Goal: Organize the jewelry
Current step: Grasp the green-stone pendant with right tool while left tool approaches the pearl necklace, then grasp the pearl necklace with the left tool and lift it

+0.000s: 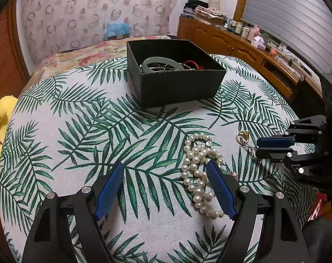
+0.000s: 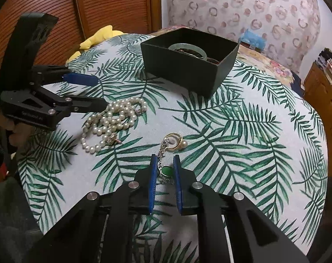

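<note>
My left gripper point(image 1: 164, 171) hangs low over the palm-leaf cloth point(image 1: 78, 135) with its jaws wide apart; its right-hand blue pad point(image 1: 220, 190) lies across the heaped pearl necklace point(image 1: 198, 168), though I cannot tell whether it touches the beads; in the right wrist view the same gripper point(image 2: 101, 93) reaches in from the left, its lower finger tip just at the edge of the pearls point(image 2: 113, 120); my right gripper point(image 2: 164, 156) has its jaws narrowed but not closed, flanking a green-stone pendant point(image 2: 166, 172) on a fine silver chain point(image 2: 162, 151); the chain leads to a gold ring with a pearl point(image 2: 175, 143) just ahead of the fingertips; the black box point(image 2: 187, 65) stands farther back on the cloth, open, with a pale jade bangle point(image 2: 186, 48) and a red cord point(image 1: 191, 63) inside.
</note>
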Demonstrator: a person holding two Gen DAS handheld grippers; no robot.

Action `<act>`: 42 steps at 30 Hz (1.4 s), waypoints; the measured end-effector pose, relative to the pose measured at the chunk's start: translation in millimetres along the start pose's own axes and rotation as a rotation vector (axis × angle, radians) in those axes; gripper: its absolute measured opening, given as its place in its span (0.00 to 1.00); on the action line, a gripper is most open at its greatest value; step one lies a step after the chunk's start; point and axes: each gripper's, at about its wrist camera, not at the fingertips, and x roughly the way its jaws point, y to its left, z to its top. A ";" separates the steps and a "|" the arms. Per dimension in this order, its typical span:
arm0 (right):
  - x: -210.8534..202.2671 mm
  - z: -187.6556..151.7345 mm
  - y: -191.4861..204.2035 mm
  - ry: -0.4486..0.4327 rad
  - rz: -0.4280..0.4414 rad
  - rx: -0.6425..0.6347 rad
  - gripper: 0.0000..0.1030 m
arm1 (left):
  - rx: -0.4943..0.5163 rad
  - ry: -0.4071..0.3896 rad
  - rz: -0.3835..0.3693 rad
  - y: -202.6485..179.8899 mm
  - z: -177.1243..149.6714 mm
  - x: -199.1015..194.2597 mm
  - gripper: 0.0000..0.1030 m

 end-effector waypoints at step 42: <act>-22.7 8.6 -3.2 -0.101 -0.033 0.029 0.16 | 0.078 0.041 0.040 -32.4 -10.7 4.7 0.23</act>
